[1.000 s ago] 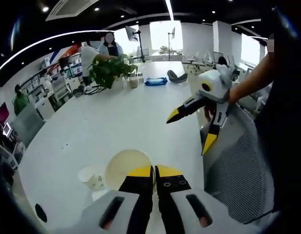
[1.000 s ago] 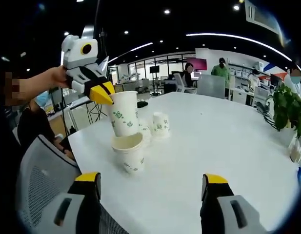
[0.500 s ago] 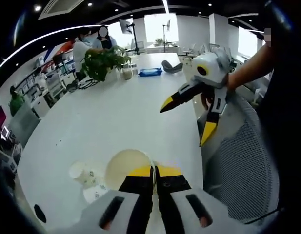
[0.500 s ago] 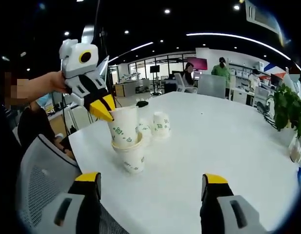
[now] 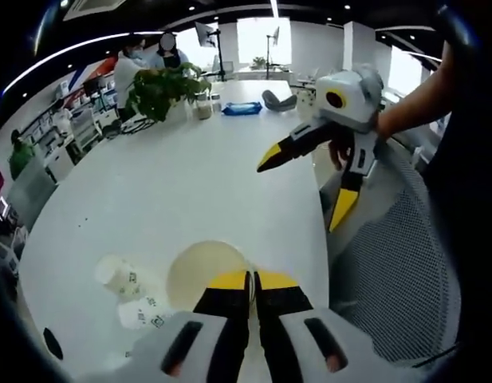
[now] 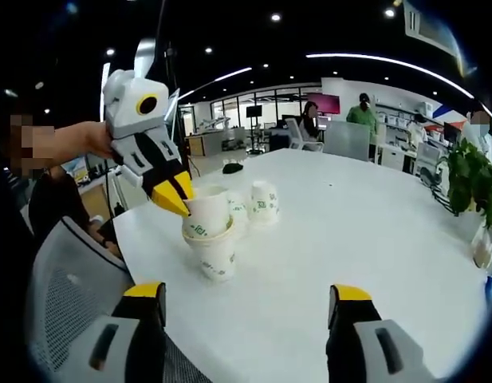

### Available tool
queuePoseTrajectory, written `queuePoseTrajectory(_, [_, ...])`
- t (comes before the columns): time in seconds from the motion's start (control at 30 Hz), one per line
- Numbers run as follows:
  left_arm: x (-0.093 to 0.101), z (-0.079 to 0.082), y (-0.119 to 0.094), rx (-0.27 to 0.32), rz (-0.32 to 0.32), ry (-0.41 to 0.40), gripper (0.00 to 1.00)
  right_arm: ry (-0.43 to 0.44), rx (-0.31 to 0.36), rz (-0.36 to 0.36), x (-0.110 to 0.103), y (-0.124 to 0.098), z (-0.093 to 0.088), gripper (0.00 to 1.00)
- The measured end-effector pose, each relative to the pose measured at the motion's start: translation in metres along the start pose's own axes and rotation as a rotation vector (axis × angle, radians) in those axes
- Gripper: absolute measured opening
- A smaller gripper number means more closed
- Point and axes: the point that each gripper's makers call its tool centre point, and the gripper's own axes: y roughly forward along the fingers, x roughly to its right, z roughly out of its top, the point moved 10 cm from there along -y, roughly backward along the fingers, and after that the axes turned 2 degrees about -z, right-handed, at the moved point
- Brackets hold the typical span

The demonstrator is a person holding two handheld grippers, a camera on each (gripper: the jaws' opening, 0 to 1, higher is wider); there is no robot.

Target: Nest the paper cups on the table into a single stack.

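My left gripper [image 5: 252, 278] is shut on the rim of a white paper cup [image 5: 202, 271] with green print, and I look down into its open mouth. In the right gripper view the left gripper [image 6: 180, 206] holds that cup [image 6: 206, 217] sunk partway, tilted, into another cup [image 6: 217, 257] standing near the table's corner. Two more paper cups [image 6: 263, 199] sit just behind the pair, and they lie left of the held cup [image 5: 118, 275] in the left gripper view. My right gripper [image 6: 247, 297] is open and holds nothing; it hovers over the table edge [image 5: 301, 194].
The white table [image 6: 373, 239] stretches far beyond the cups. A grey mesh chair [image 5: 397, 263] stands by the near edge. A potted plant [image 5: 162, 88] and a blue item [image 5: 242, 108] sit at the far end. People stand in the office behind.
The left gripper has come down with its cup, from above the standing cup to partway inside it. The right gripper stayed open and nearly still.
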Motion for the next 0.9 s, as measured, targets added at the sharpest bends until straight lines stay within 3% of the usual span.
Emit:
queuePoseTrajectory(0.43, [0.000, -0.008, 0.013, -0.025, -0.083, -0.024, 0.01, -0.009, -0.008, -0.005, -0.002, 0.000, 0.000, 0.83])
queuePoseTrajectory(0.9, [-0.002, -0.016, 0.021, -0.054, -0.102, -0.036, 0.01, -0.011, -0.017, -0.010, -0.002, 0.000, 0.001, 0.81])
